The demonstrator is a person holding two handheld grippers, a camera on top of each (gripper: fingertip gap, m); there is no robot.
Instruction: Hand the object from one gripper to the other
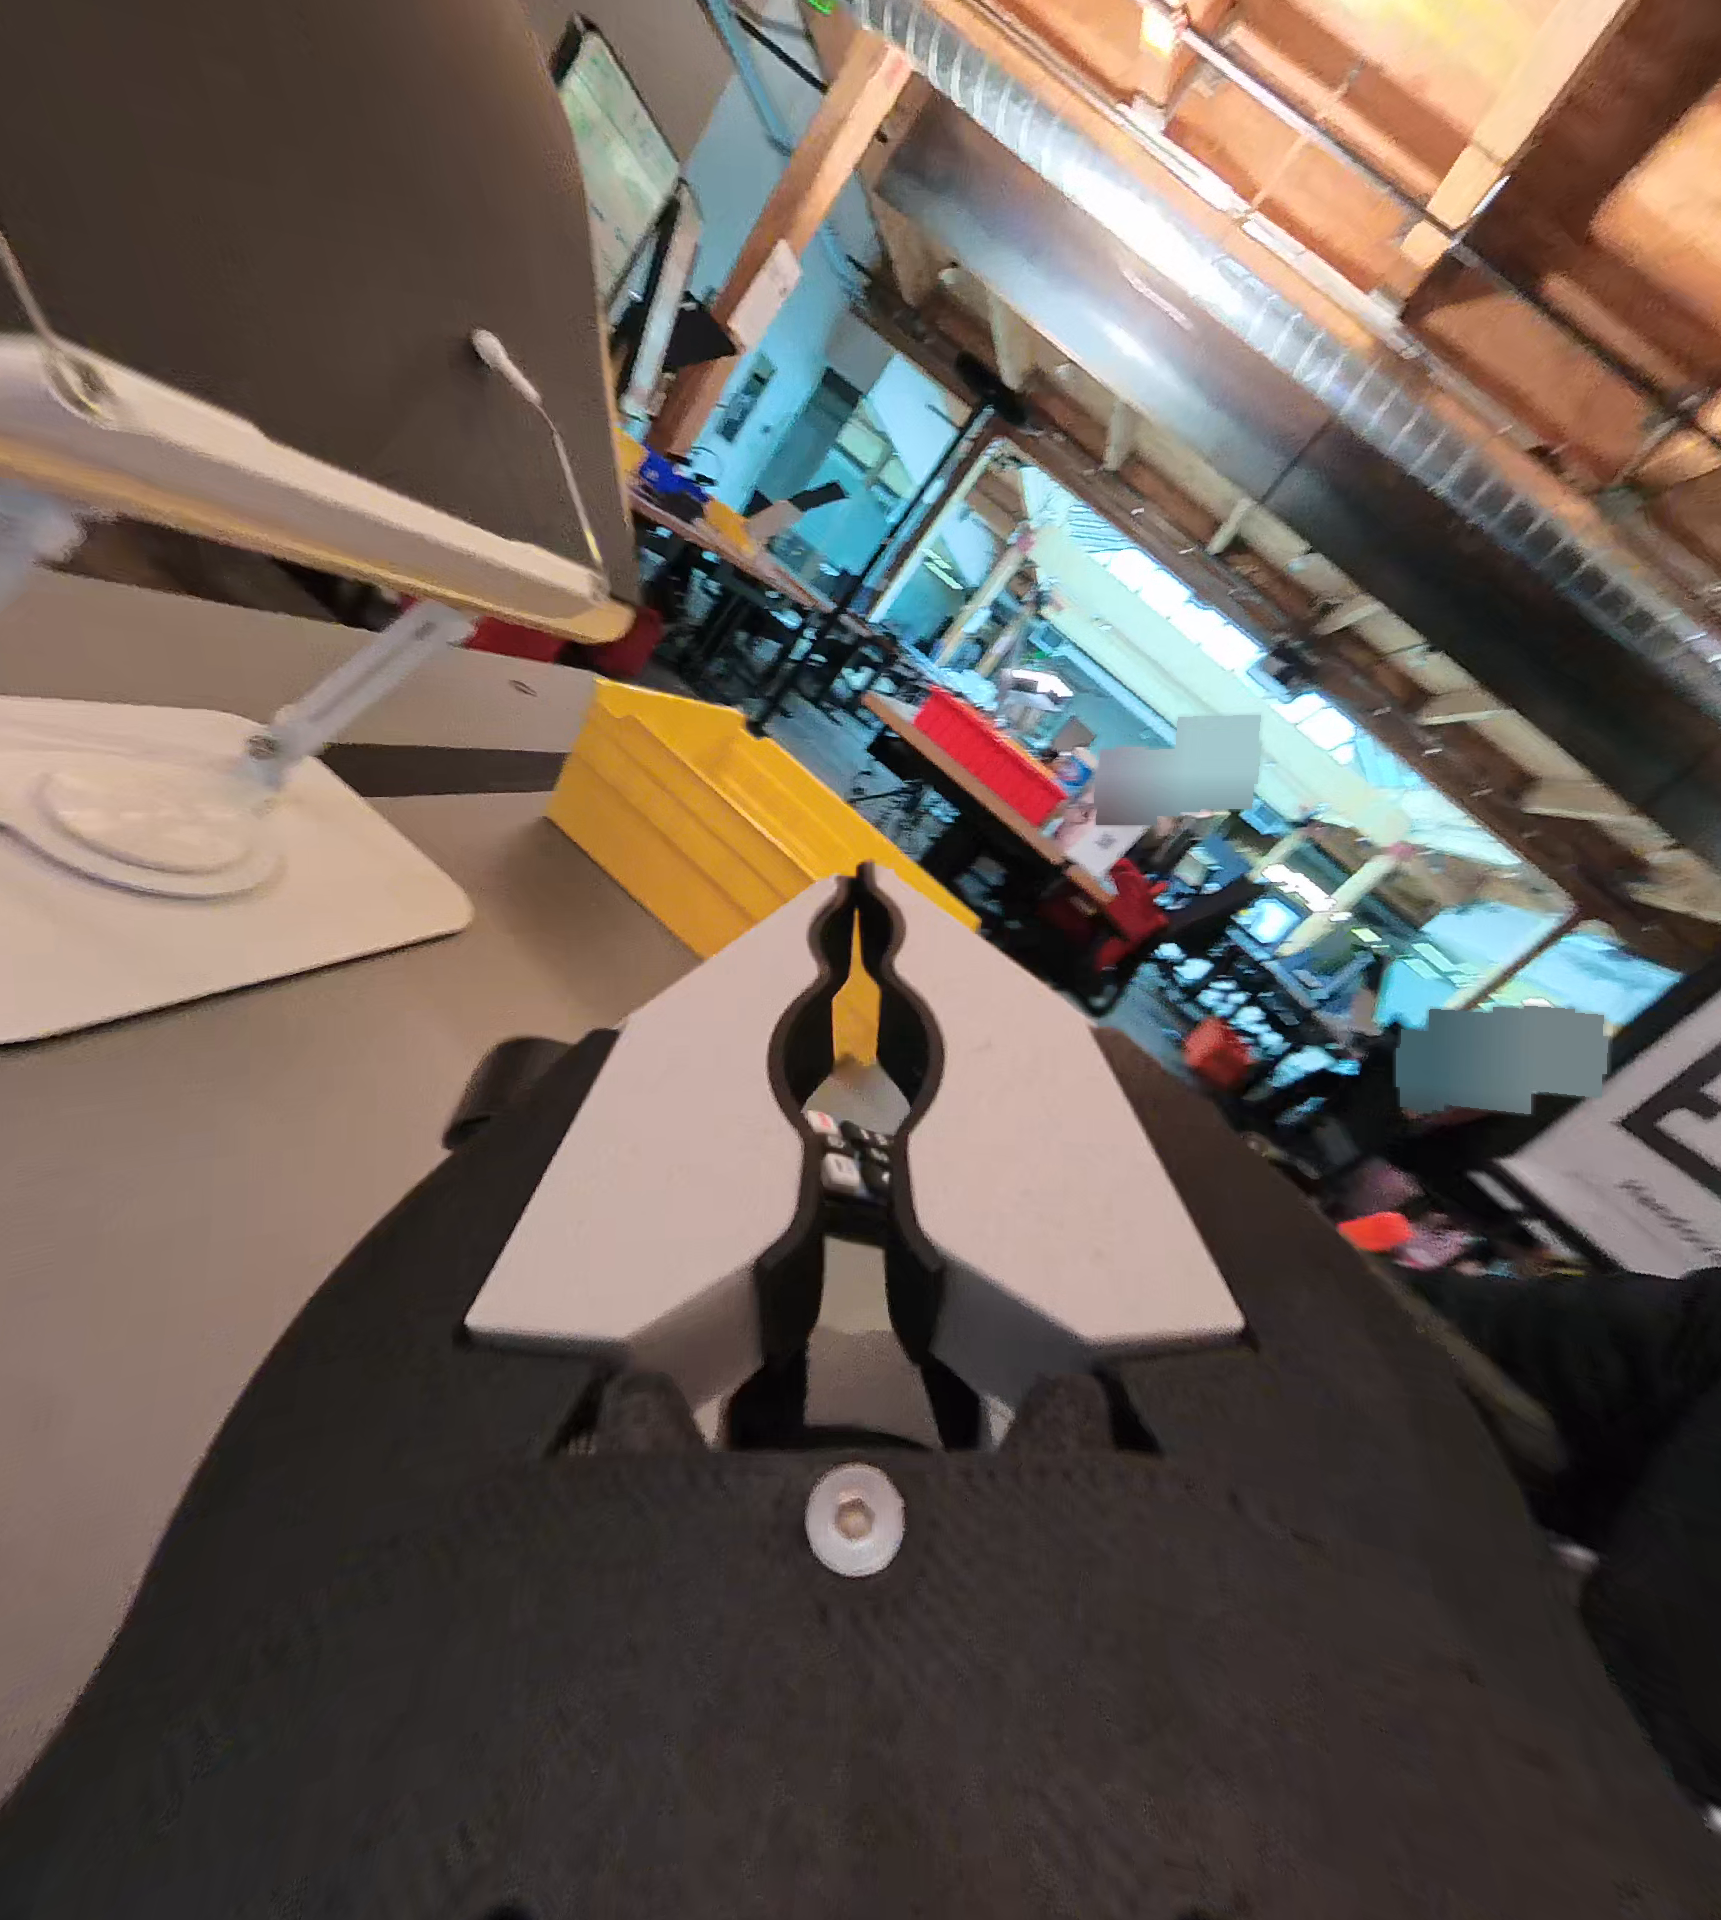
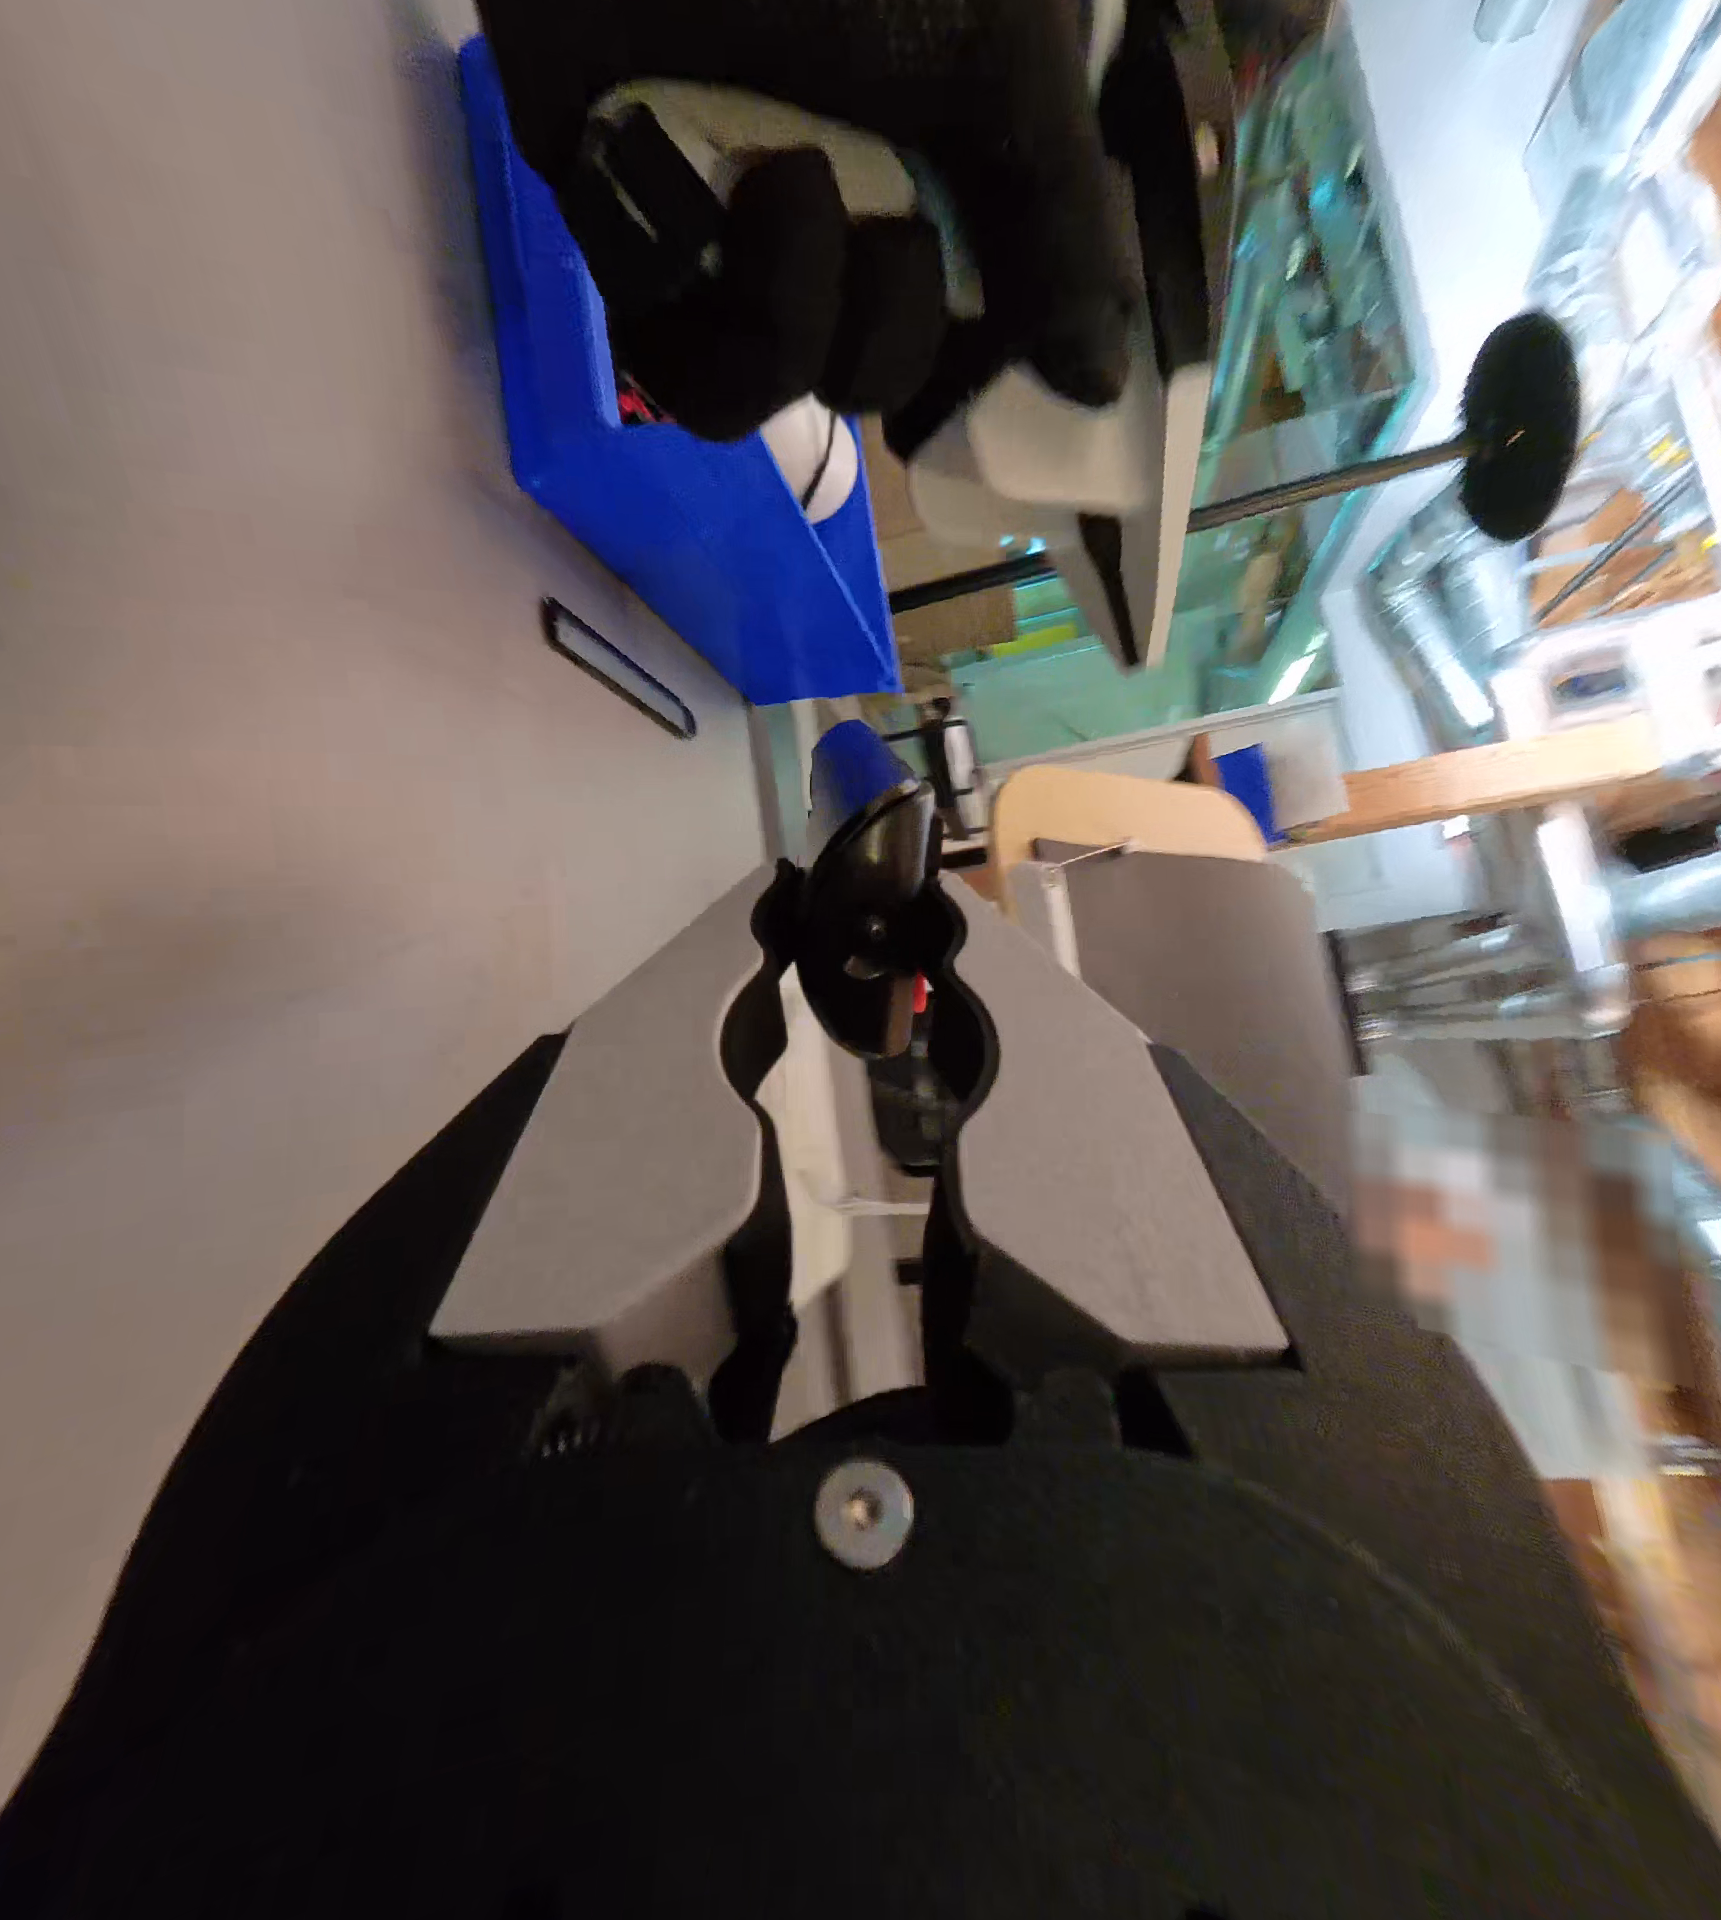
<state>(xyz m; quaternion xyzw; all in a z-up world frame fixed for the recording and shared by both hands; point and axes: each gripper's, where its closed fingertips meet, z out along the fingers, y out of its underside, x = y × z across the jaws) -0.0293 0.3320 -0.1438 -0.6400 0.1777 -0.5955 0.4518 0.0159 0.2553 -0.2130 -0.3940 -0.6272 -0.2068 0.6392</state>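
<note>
Right gripper [image 2: 861, 935]: clamped on the object [image 2: 871, 914], a black hinged tool with a blue handle end and a small red spot near its pivot; tips pinched it near the pivot.
Object: stuck out past the right fingertips, blue end farthest from the camera, held in the air over the table edge.
Left gripper [image 1: 861, 914]: tips pressed together, nothing between them; only a thin wavy slit showed along the pads.
Through left slit: a small dark item with pale buttons sat behind the fingers, too hidden to identify.
Left gripper in right wrist view [image 2: 1043, 468]: well apart from the object, above it in frame, held by a black-gloved hand [image 2: 804, 270].
Table [image 2: 212, 727]: grey, under both grippers.
Blue bin [image 2: 690, 520]: on the table, just behind the gloved hand, contents mostly hidden.
Dark flat bar [image 2: 617, 670]: lay on the table beside the blue bin.
Yellow bin [image 1: 710, 821]: at the table's far edge, straight beyond the left fingertips.
White stand [image 1: 160, 831]: on the table, left of the left gripper, its base flat and arms raised.
Focus: both views motion-blurred.
</note>
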